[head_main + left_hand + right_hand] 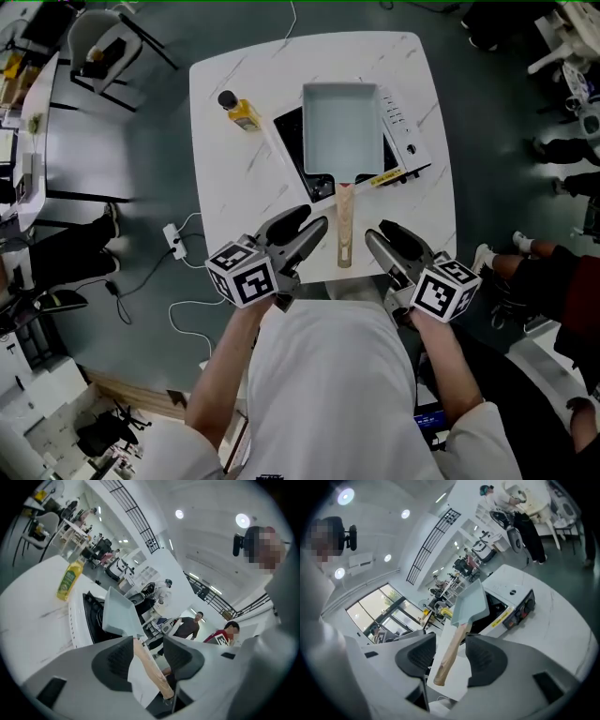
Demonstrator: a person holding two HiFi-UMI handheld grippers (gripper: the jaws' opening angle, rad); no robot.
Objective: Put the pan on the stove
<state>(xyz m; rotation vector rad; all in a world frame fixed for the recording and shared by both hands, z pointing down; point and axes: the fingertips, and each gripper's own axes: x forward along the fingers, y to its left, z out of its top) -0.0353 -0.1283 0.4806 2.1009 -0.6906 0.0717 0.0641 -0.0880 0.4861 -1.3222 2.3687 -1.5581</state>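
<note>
Head view: I see the rectangular pan (pixel 339 127) sitting on the stove (pixel 405 136) towards the table's (pixel 234 187) far right corner, with its wooden handle (pixel 344 230) pointing at the near edge. My left gripper (pixel 307 225) and right gripper (pixel 378 234) flank that handle, apart from it.

Left gripper view: the jaws are parted and grip nothing. The handle (pixel 152 666) shows in the gap, seemingly beyond the pads.

Right gripper view: the jaws are likewise parted and empty, with the handle (pixel 450 654) lined up between them.

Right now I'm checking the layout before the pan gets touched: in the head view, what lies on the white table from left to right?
yellow bottle → pan → stove's control panel
</note>
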